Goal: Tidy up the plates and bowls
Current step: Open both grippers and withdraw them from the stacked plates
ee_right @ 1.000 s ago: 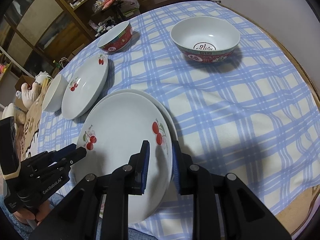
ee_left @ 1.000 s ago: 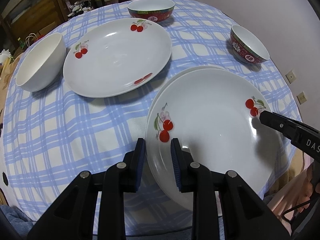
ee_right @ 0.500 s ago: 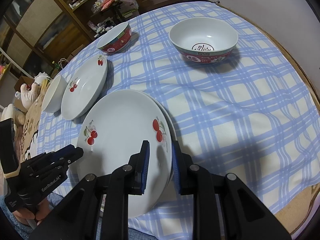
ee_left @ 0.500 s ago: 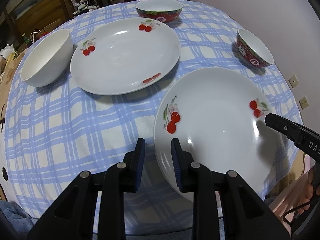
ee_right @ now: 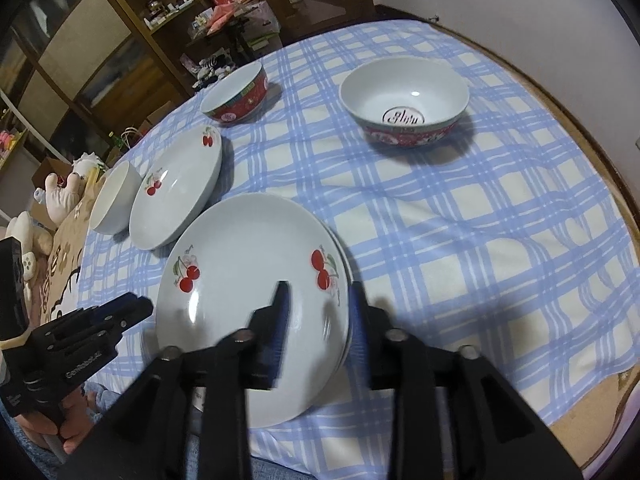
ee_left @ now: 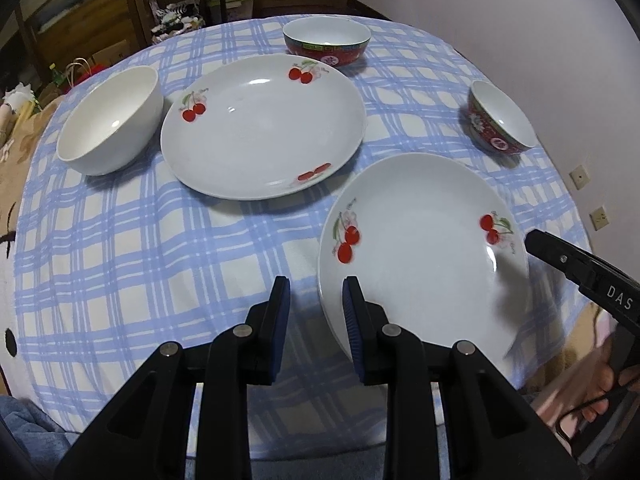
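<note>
Left wrist view: the left hand-held gripper (ee_left: 315, 312) stands at the near-left rim of the top cherry plate (ee_left: 424, 256), one pad outside the rim and one over the plate's inside. A clear gap shows between the outer pad and the rim, so the jaws are parted and pinch nothing. A second ago an under plate peeked out along the far-left edge of the top one; now the two line up and only the top plate shows here. The stack sits at the near right of the checked worktop (ee_left: 140, 248). The second cherry plate (ee_left: 264, 124), the white bowl (ee_left: 110, 120) and two red bowls (ee_left: 326, 44) (ee_left: 500, 120) lie beyond, where they were.

Right wrist view: the right hand-held gripper (ee_right: 318, 308) straddles the stack's near-right rim, and its jaws are opening. A second ago its pads clamped the rim; now they stand spread and blurred, clear of the plate. The under plate's edge (ee_right: 347, 264) shows as a thin sliver on the right.
</note>
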{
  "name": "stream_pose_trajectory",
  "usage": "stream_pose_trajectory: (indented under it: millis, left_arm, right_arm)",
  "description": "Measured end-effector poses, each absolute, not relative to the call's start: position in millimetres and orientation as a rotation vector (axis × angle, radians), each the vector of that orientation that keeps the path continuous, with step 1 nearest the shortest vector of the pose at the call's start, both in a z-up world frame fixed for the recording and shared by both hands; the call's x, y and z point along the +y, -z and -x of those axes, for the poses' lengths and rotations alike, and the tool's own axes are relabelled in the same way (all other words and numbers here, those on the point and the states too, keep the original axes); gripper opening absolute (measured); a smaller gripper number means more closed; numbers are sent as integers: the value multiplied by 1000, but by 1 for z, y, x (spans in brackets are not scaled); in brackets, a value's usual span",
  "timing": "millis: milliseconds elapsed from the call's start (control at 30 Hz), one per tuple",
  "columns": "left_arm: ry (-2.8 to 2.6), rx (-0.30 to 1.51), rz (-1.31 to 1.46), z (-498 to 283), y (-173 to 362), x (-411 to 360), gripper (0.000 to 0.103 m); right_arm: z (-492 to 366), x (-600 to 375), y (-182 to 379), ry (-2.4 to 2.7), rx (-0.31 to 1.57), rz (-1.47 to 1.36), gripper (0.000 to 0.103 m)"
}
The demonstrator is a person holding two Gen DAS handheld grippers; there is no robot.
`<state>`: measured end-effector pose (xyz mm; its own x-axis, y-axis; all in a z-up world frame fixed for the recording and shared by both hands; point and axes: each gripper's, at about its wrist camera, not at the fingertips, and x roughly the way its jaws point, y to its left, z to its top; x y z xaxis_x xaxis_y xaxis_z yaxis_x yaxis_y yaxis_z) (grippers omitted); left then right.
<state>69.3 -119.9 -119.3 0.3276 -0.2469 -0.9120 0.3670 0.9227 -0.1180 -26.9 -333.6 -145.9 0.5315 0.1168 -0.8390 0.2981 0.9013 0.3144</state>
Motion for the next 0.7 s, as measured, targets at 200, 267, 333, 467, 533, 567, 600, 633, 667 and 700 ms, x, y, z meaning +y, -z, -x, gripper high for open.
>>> stream_pose_trajectory:
  millis: [200, 267, 333, 467, 533, 567, 600, 633, 667, 700]
  left_arm:
    - [390, 1124, -174, -59, 102, -116, 50]
    - [394, 1095, -195, -57, 93, -117, 59]
    - [393, 1079, -210, -57, 86, -117, 73]
    - [372, 1073, -232, -58, 79, -114, 83]
    - [357, 1069, -244, -60, 74, -112, 89]
    - [348, 1063, -248, -61, 72, -111, 91]
    - [340, 1055, -252, -63, 69, -109, 91]
    - [337, 1048, -252, -65, 66, -108, 91]
    - [334, 1045, -251, -66, 64, -106, 91]
    - [329, 1045, -247, -70, 62, -104, 91]
  right_arm:
    - [33, -334, 130, 136, 958, -425, 86]
    - [34, -334, 124, 146, 933, -410, 91]
    - [36, -336, 119, 158, 914, -403, 92]
    - [36, -338, 113, 161, 887, -408, 92]
    - [36, -337, 107, 156, 864, -404, 92]
    - [36, -336, 104, 155, 851, -397, 92]
    - [36, -336, 100, 156, 842, -388, 93]
    - [34, -334, 98, 157, 836, -379, 96]
    - [33, -333, 94, 160, 826, -366, 102]
    - [32, -331, 90, 166, 813, -349, 103]
